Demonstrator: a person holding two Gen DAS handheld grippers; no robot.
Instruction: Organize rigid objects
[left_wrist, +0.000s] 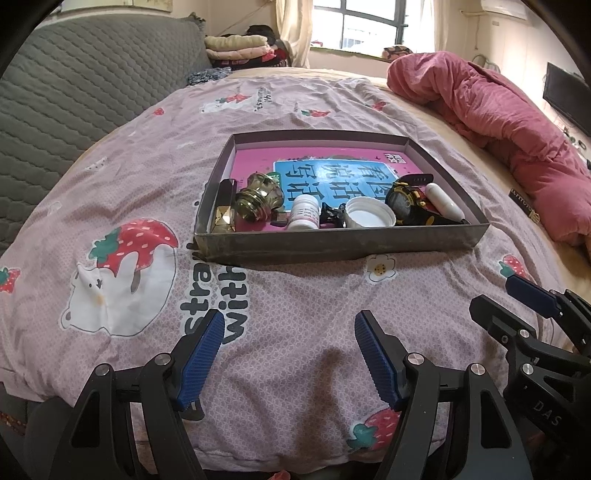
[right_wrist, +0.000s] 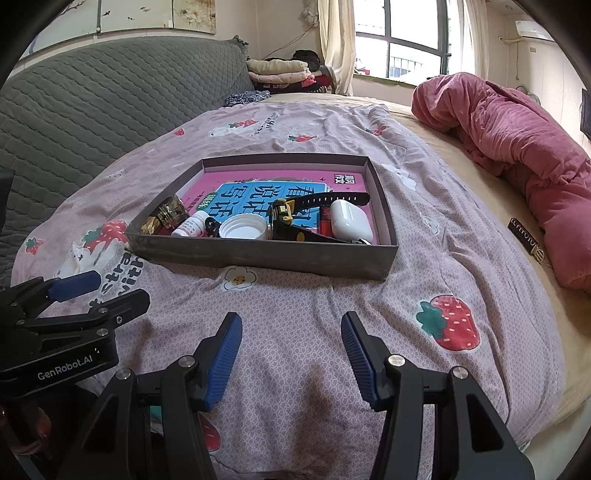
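We hold both grippers low over the bed (left_wrist: 295, 295), short of the tray (left_wrist: 332, 247), and neither carries anything. The left gripper (left_wrist: 290, 354) has its fingers spread wide over bare quilt; the right gripper (right_wrist: 291, 354) has its fingers apart too, a little narrower, and empty.

Most of the sorting looks done to us. Along the near wall of the tray, left to right, lie a dark faceted stick (left_wrist: 226, 206), a brass knob (left_wrist: 258, 197), a white bottle (left_wrist: 304, 212) on its side, a small black clip (left_wrist: 332, 214), a white lid (left_wrist: 370, 212), a watch (left_wrist: 404, 201) and a white case (left_wrist: 443, 201), all resting on a pink book (left_wrist: 332, 170).

What we judge is left: one dark bar (right_wrist: 526, 240) with gold lettering, well apart from the tray on the right, just beside the red blanket (right_wrist: 517, 147).

Nothing blocks the way to it. The blanket lies close behind the bar, so fingers may snag the cloth there. The grey headboard (left_wrist: 81, 103) and folded clothes (left_wrist: 236, 48) are far off.
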